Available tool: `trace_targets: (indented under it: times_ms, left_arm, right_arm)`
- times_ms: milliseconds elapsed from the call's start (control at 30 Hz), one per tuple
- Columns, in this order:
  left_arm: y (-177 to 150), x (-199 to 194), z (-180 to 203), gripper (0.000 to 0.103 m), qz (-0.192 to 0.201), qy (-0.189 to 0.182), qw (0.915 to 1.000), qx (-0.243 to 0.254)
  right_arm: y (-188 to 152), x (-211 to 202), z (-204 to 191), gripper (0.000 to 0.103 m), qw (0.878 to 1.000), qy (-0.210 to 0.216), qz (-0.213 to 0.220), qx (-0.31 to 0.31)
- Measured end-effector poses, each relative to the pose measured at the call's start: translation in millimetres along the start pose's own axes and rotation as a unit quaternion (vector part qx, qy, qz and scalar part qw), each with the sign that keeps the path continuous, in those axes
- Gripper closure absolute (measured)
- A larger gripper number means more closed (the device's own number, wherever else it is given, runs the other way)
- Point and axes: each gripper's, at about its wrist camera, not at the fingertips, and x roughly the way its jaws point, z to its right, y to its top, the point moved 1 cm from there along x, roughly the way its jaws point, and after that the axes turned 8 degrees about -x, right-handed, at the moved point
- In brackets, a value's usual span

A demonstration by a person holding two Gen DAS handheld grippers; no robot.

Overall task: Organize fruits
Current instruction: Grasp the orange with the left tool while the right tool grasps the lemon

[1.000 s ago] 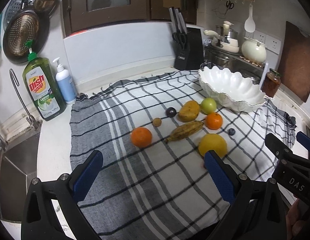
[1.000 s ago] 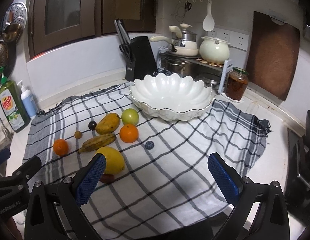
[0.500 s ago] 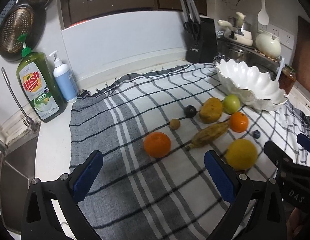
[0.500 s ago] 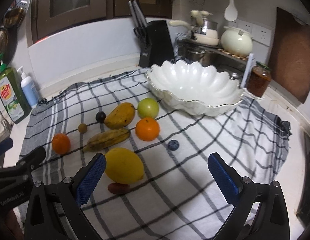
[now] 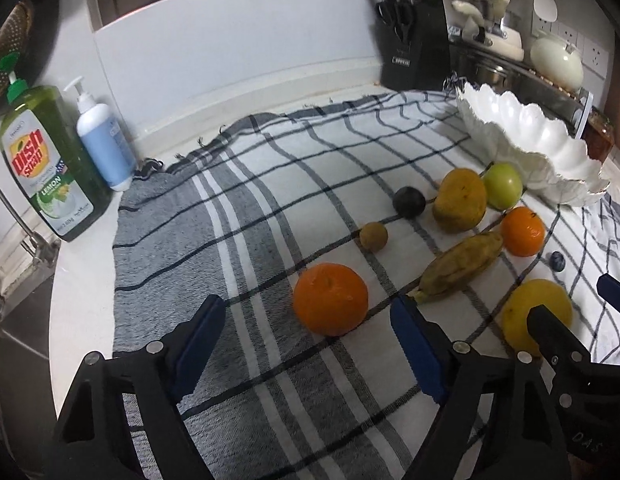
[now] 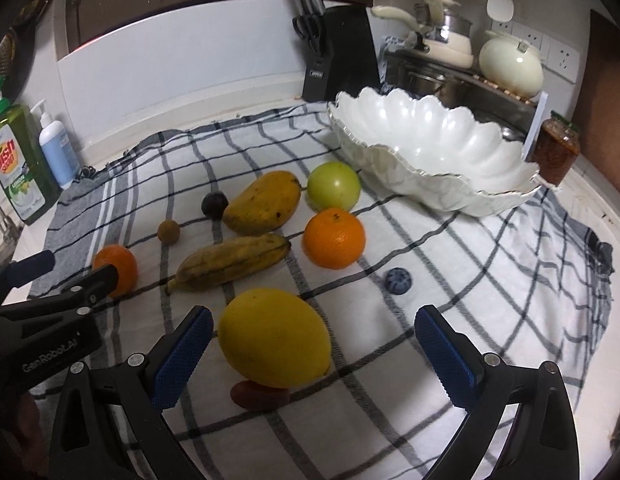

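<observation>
1. I am looking at the fruits spread on the checked cloth (image 6: pixel 450 280) over the counter (image 5: pixel 82 280): a near orange (image 5: pixel 330 299), a big yellow lemon (image 6: pixel 274 338), a banana (image 6: pixel 234 262), a mango (image 6: pixel 264 202), a green apple (image 6: pixel 333 186), a second orange (image 6: pixel 334 237), a dark plum (image 6: pixel 215 205), a small brown fruit (image 6: pixel 168 231), a blueberry (image 6: pixel 399 280) and a reddish piece (image 6: pixel 258 394) tucked under the lemon's near edge.
2. My left claw (image 5: pixel 306 340) is standing open around nothing; its jaws have just been closing somewhat, with the near orange just ahead of the gap and right of centre.
3. My right claw (image 6: pixel 310 350) is standing wide open, the lemon lying between its pads nearer the left one, apparently untouched.
4. Judgement: I am approaching two first picks. To do it well, I am centring each fruit between the pads before closing and squeezing gently at the widest part, since round fruit may roll on the cloth.
5. The white scalloped bowl (image 6: pixel 430 184) is sitting empty at the cloth's far right, just behind the apple; presumably the destination. A jar (image 6: pixel 556 152) with dark contents is standing beside it.
</observation>
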Motion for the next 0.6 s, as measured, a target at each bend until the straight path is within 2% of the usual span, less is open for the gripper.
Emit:
trace_targets:
  times_ms: [200, 400, 467, 533, 600]
  left_arm:
    - [2.0, 15.8, 1.1, 0.033, -0.017, -0.003, 0.9998, 0.004]
    - [-0.5, 26.5, 3.7, 0.046, -0.037, -0.021, 0.9991, 0.003]
    - [-2.0, 29.1, 6.0, 0.057, -0.043, -0.031, 0.9986, 0.005]
    - [-3.0, 29.0, 7.9, 0.058, -0.041, -0.031, 0.9986, 0.009]
    - [-3.5, 28.3, 8.5, 0.058, -0.042, -0.032, 0.9986, 0.01]
  right_arm:
    - [-0.3, 11.9, -11.3, 0.007, 1.0, 0.015, -0.011, -0.007]
    - [-4.9, 27.4, -12.1, 0.026, 0.999, 0.035, -0.035, 0.005]
    - [-5.8, 30.6, -11.8, 0.036, 0.998, 0.047, -0.038, 0.009]
    - [-6.0, 30.6, -13.3, 0.04, 0.998, 0.058, -0.037, 0.01]
    - [-6.7, 30.4, -14.1, 0.04, 0.998, 0.057, -0.037, 0.009]
